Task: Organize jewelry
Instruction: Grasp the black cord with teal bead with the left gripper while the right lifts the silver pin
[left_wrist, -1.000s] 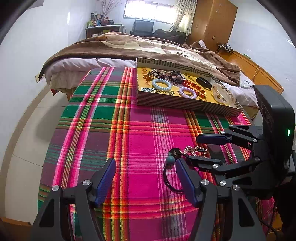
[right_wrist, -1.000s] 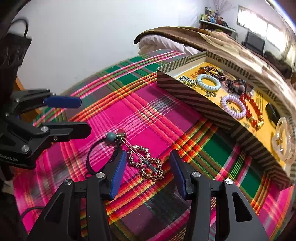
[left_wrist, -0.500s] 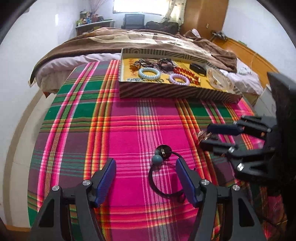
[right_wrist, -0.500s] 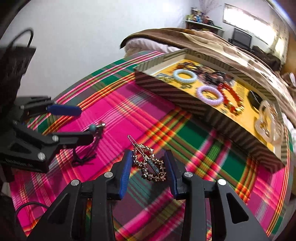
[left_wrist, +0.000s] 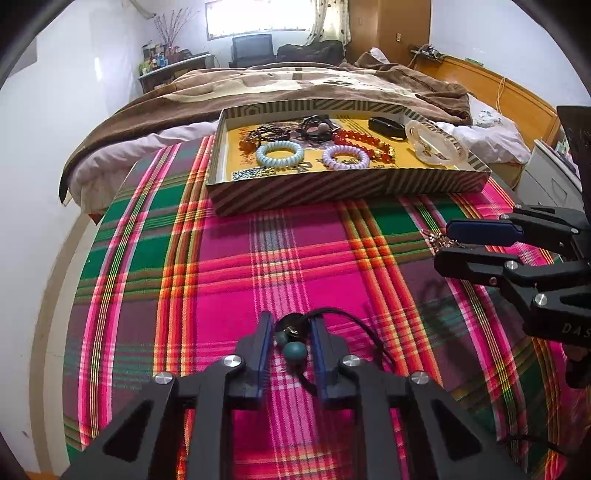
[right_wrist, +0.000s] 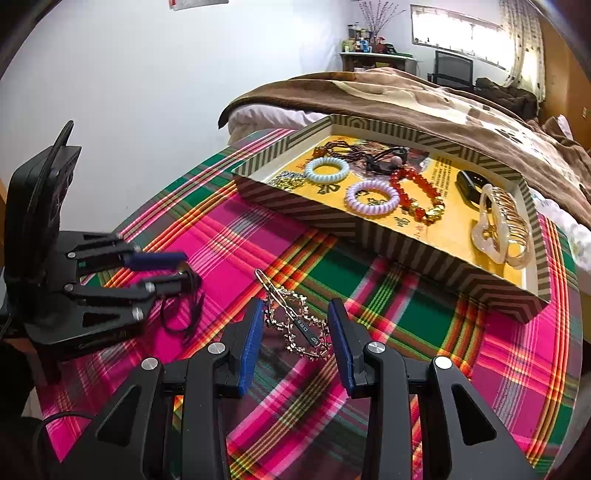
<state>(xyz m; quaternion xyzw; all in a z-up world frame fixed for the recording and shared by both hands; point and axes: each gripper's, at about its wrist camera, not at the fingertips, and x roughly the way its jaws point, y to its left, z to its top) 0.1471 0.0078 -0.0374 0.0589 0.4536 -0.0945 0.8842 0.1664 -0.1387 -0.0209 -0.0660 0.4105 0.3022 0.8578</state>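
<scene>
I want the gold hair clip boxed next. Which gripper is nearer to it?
Right. The right gripper straddles the gold hair clip, fingers either side. The left gripper is off to its side, around the black cord's beads.

- My right gripper straddles a gold hair clip, jaws apart, on the plaid cloth.
- My left gripper pinches a black cord.

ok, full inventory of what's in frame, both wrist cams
striped tray: 1, brown-cream, yellow floor, far on cloth
spiral hair ties: 2, blue and lilac, in tray
red bead bracelet: 1, in tray
claw clip: 1, clear-gold, tray's right end
black case: 1, in tray
gold hair clip: 1, on cloth, between right fingers
black cord with teal beads: 1, between left fingers
plaid cloth: 1, pink-green
left gripper: nearly closed around beads
right gripper: open
</scene>
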